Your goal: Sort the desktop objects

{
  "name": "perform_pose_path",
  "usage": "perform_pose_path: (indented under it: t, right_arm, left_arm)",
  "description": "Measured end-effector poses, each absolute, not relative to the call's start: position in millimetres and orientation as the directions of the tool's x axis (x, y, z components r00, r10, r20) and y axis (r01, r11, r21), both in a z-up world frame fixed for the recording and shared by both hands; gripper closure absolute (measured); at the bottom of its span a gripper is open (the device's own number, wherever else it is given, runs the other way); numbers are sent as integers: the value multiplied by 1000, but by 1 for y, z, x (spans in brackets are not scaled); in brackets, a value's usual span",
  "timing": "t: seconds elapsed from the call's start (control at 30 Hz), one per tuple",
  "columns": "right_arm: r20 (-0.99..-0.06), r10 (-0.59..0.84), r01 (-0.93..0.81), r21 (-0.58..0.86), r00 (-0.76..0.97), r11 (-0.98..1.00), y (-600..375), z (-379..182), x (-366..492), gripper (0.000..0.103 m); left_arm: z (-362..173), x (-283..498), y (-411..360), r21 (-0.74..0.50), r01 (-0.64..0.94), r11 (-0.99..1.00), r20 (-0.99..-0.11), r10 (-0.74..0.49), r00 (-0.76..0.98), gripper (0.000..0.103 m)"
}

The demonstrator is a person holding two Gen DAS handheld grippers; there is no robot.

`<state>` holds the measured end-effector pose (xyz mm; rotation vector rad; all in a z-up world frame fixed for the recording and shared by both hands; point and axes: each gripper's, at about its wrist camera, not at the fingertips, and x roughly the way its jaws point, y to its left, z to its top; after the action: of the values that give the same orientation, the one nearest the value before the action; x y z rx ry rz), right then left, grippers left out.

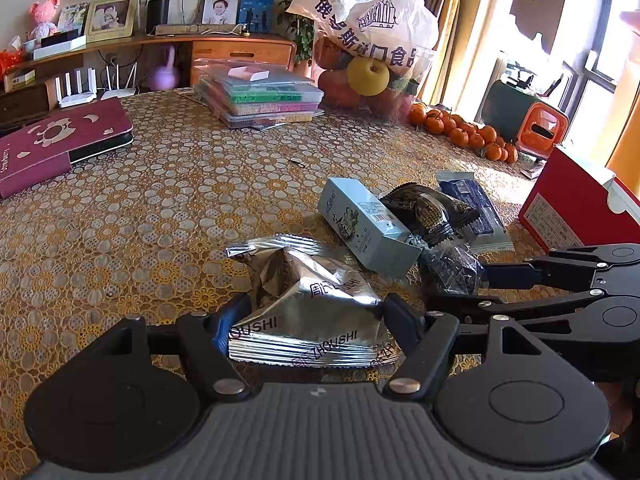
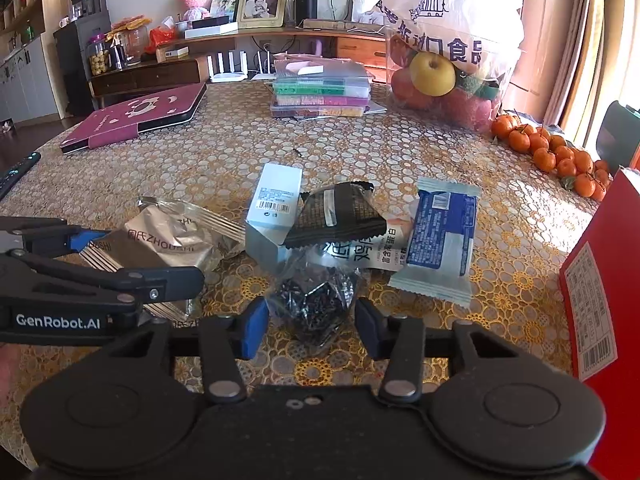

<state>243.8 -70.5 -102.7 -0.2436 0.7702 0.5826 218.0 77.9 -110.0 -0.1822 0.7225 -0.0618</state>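
Clutter at desk centre: snack packets and a small box, both claws low over the pile. The left claw brackets the silver foil packet, its fingers at the packet's 9 and 3 o'clock edges; whether they already pinch it cannot be told. The right claw stands apart around the clear bag of dark pieces, not yet gripping. At that bag's 12 o'clock lie a black packet, a pale box with a barcode, and a blue-and-white packet.

Risk (judged): crinkled foil may slip from the fingers, and the two claws work close enough to collide; lifting the bag could drag the packets lying over it.

Legible writing: "ZHOUSHI" on the foil; "GenRobot.AI" on the left claw's body.
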Motion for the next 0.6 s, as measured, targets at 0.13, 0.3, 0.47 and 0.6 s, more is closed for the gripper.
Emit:
perform_pose_path:
  t: [0.13, 0.3, 0.47, 0.6]
  right_arm:
    - [-710, 404, -573, 1, 577, 820, -70, -102, 242, 63]
    - [-708, 404, -568, 5, 579, 823, -73, -101, 242, 65]
    - [-704, 403, -561, 7, 585, 828, -76, -99, 239, 67]
    - [-701, 406, -557, 14, 587, 830, -79, -96, 236, 67]
  left_arm:
    - [-109, 218, 79, -198, -13, 980, -650, -122, 750, 33]
    - [-107, 216, 80, -209, -14, 978, -647, -127, 751, 41]
    - [-105, 215, 82, -220, -22, 975, -643, -128, 755, 49]
    - [-102, 213, 84, -238, -31, 971, -636, -132, 760, 56]
